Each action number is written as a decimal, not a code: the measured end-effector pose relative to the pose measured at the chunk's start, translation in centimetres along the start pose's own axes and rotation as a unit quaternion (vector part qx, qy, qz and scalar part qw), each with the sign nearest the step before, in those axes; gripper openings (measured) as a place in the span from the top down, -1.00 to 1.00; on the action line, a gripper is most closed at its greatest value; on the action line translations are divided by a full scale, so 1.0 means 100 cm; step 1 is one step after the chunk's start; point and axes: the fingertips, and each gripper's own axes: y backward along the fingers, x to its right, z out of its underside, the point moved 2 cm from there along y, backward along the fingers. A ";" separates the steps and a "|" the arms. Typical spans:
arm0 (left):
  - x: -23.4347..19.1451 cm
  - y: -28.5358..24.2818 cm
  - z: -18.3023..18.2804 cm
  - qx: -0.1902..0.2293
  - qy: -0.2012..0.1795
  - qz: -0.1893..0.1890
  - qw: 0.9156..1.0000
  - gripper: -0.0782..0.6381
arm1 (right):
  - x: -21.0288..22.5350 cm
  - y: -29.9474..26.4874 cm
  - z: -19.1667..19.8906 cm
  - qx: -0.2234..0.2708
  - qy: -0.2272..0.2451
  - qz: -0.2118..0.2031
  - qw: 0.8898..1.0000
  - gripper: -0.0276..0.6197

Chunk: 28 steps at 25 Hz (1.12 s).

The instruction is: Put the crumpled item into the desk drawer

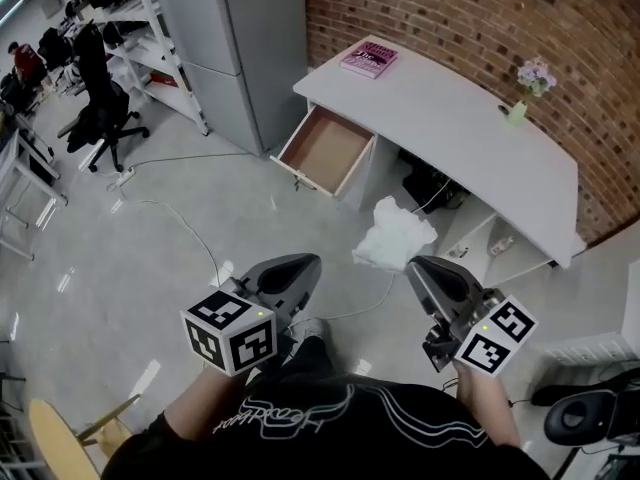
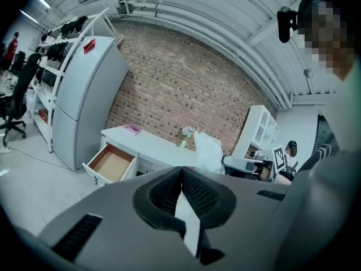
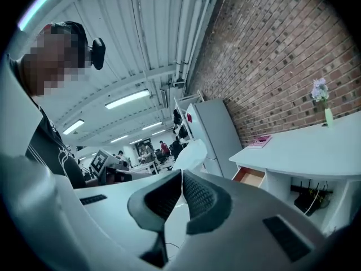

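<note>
The crumpled item [image 1: 393, 234] is a white wad of paper or plastic, hanging above the floor in front of the desk. My right gripper [image 1: 412, 265] is shut on its lower edge. In the right gripper view the wad [image 3: 192, 154] sticks out past the closed jaws of the right gripper [image 3: 181, 174]. The left gripper view shows the wad [image 2: 208, 150] too. My left gripper [image 1: 308, 262] is held beside it on the left, shut and holding nothing; its tips [image 2: 181, 169] meet. The desk drawer [image 1: 326, 151] stands pulled open, its brown inside bare, at the left end of the white desk [image 1: 450, 118].
A pink book [image 1: 369, 58] and a small flower vase [image 1: 520, 106] sit on the desk. A grey cabinet [image 1: 230, 48] stands left of the drawer. Cables [image 1: 190, 230] trail over the floor. An office chair [image 1: 100, 108] is far left, a wooden chair [image 1: 60, 438] bottom left.
</note>
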 end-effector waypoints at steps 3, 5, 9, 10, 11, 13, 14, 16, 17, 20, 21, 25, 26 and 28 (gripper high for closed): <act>-0.049 -0.027 -0.028 -0.011 0.004 0.004 1.000 0.72 | 0.032 -0.052 -0.016 -0.007 -0.005 0.010 1.000 0.78; -0.083 -0.044 -0.046 -0.015 0.008 0.008 1.000 0.72 | 0.053 -0.087 -0.027 -0.010 -0.006 0.021 1.000 0.78; -0.149 -0.073 -0.079 -0.021 0.020 0.016 0.999 0.72 | 0.090 -0.151 -0.044 -0.023 -0.006 0.043 0.999 0.78; -0.162 -0.078 -0.083 -0.021 0.020 0.016 0.999 0.72 | 0.097 -0.163 -0.046 -0.024 -0.005 0.046 0.999 0.78; -0.173 -0.082 -0.085 -0.022 0.019 0.015 0.999 0.72 | 0.103 -0.173 -0.047 -0.024 -0.003 0.048 0.999 0.78; -0.193 -0.088 -0.087 -0.025 0.019 0.011 0.999 0.72 | 0.113 -0.191 -0.047 -0.025 -0.001 0.051 0.998 0.78; -0.203 -0.090 -0.088 -0.025 0.021 0.009 0.999 0.72 | 0.117 -0.199 -0.047 -0.027 0.002 0.053 0.998 0.78; -0.219 -0.093 -0.091 -0.020 0.028 0.003 0.999 0.72 | 0.127 -0.216 -0.049 -0.033 0.011 0.057 0.998 0.78; -0.227 -0.093 -0.093 -0.017 0.030 -0.002 0.999 0.72 | 0.131 -0.224 -0.051 -0.036 0.016 0.058 0.998 0.78; -0.247 -0.095 -0.095 -0.014 0.037 -0.013 0.999 0.72 | 0.144 -0.246 -0.053 -0.043 0.024 0.058 0.997 0.78; -0.252 -0.097 -0.095 -0.015 0.040 -0.015 0.999 0.72 | 0.149 -0.253 -0.053 -0.046 0.026 0.058 0.997 0.78; -0.267 -0.103 -0.094 -0.016 0.051 -0.023 0.998 0.72 | 0.168 -0.276 -0.049 -0.067 0.042 0.052 0.995 0.78; -0.271 -0.104 -0.095 -0.015 0.052 -0.026 0.998 0.72 | 0.173 -0.282 -0.048 -0.072 0.043 0.050 0.995 0.78; -0.284 -0.109 -0.099 -0.014 0.056 -0.034 0.998 0.72 | 0.185 -0.299 -0.045 -0.082 0.044 0.046 0.995 0.78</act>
